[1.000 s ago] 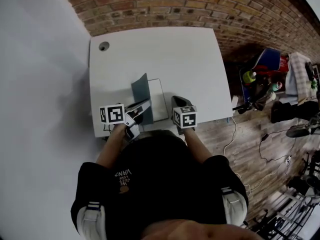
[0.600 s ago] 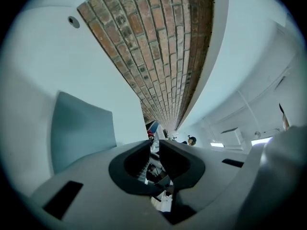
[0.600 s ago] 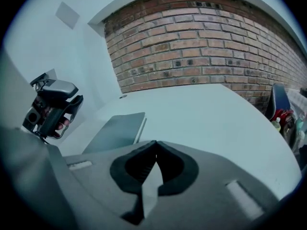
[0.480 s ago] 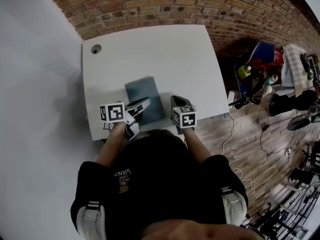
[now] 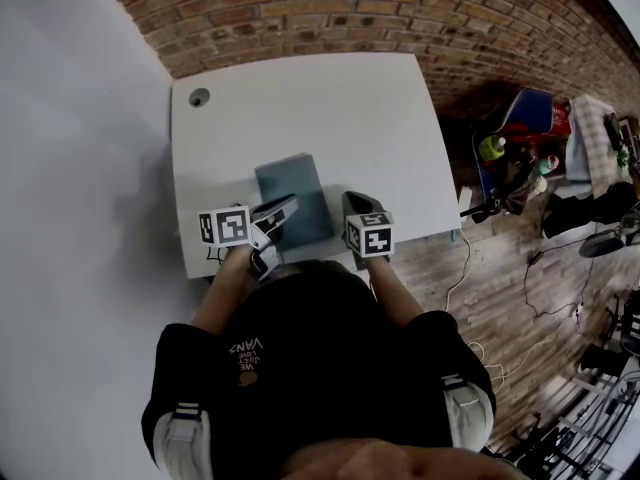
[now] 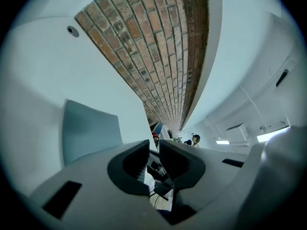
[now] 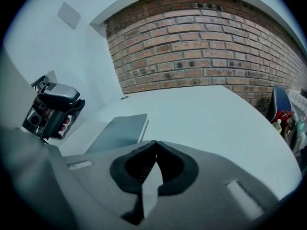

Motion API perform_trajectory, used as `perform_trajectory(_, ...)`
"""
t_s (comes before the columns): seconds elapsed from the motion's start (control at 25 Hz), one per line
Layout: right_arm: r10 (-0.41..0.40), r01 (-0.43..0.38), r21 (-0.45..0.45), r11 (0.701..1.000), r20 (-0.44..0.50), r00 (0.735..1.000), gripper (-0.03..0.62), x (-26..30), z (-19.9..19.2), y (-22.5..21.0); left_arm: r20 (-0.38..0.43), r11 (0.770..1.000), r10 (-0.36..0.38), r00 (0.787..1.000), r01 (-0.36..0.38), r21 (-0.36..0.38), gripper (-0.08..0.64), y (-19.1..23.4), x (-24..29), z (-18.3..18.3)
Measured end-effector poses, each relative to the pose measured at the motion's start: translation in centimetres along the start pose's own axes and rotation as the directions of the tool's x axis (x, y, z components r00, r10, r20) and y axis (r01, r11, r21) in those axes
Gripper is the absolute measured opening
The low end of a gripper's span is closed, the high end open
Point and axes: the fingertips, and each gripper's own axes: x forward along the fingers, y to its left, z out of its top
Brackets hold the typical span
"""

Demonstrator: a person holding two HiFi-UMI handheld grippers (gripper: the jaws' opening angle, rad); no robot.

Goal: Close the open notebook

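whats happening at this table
A person holds a gripper in each hand at a white table. The blue-grey notebook lies closed and flat on it. The left gripper, jaws slightly apart and empty, sits by the notebook's near edge; the right gripper is shut and empty beside it.

- In head view, the left gripper (image 5: 283, 211) is covering the notebook's (image 5: 292, 190) near left corner.
- The person's head (image 5: 310, 293) is hiding part of the table's (image 5: 330, 108) near edge.
- The floor clutter (image 5: 520, 158) at right is showing too small to identify.
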Motion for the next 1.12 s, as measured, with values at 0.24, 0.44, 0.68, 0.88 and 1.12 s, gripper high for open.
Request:
perform_trajectory(0.24,0.027,-0.026,-0.013,1.000,0.025,0.999,-0.002,-0.3,1.2,1.7,0.050,0.999,0.040,0.998,-0.040,0.012,0.067,0.3,-2.0,0.5)
perform_trajectory(0.44,0.050,-0.047,-0.051,0.998,0.057,0.997,-0.002,-0.8,2.7,3.8,0.123,0.994,0.096,0.988,-0.103,0.048,0.066,0.9,-4.5,1.4)
perform_trajectory(0.68,0.079,-0.069,-0.095,0.993,0.105,0.991,-0.002,-1.2,4.7,7.0,0.185,0.955,0.188,0.965,-0.223,0.197,0.036,1.6,-7.7,2.1)
perform_trajectory(0.88,0.112,-0.096,-0.116,0.989,0.142,0.983,-0.002,-1.4,6.1,9.9,0.241,0.917,0.243,0.940,-0.304,0.258,0.020,2.2,-10.7,2.5)
perform_trajectory(1.12,0.157,-0.130,-0.144,0.981,0.193,0.969,-0.002,-2.1,7.9,13.4,0.331,0.869,0.299,0.895,-0.399,0.293,0.009,2.7,-14.6,3.2)
